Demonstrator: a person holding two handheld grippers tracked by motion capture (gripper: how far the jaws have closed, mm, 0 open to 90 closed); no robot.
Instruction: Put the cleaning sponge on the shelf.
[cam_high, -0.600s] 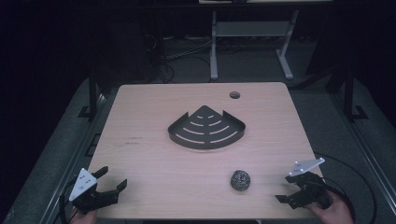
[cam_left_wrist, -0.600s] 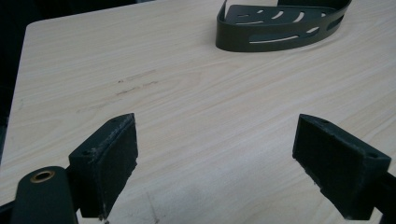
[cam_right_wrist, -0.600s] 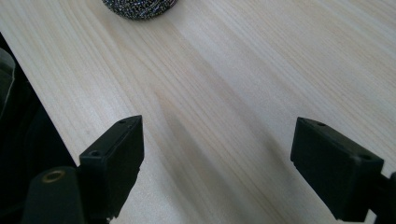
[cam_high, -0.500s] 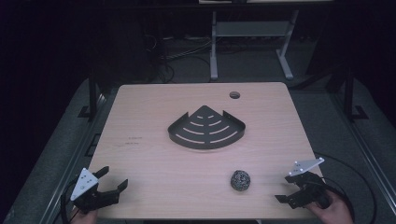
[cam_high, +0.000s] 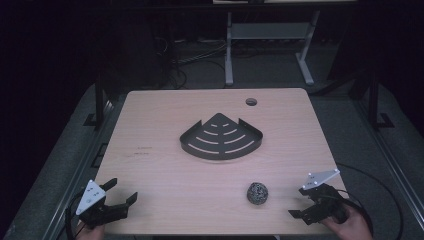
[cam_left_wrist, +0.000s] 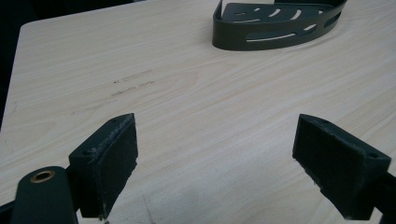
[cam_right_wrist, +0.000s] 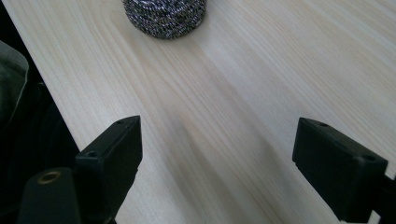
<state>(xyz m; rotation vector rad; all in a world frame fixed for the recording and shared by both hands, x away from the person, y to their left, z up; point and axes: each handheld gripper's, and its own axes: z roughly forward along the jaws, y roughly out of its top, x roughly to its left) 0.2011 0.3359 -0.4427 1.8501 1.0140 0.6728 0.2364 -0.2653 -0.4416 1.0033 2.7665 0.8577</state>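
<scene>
step in hand, as judged: approach to the steel scouring ball (cam_high: 258, 193). it lies on the table (cam_high: 165, 130) at about 5 o'clock from the dark corner rack (cam_high: 221, 137), apart from it. the right gripper (cam_high: 314, 207) sits at 3 o'clock of the ball, jaws spread and empty, aimed at it. the left gripper (cam_high: 119, 196) rests at the table's 7 o'clock corner, jaws spread, empty. next move likely calls for advancing the right gripper until the ball sits between the pads, then closing. no readable labels or writing.

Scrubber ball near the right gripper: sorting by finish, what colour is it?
Shiny silver-and-dark metal mesh scrubber ball; right gripper view.
</scene>
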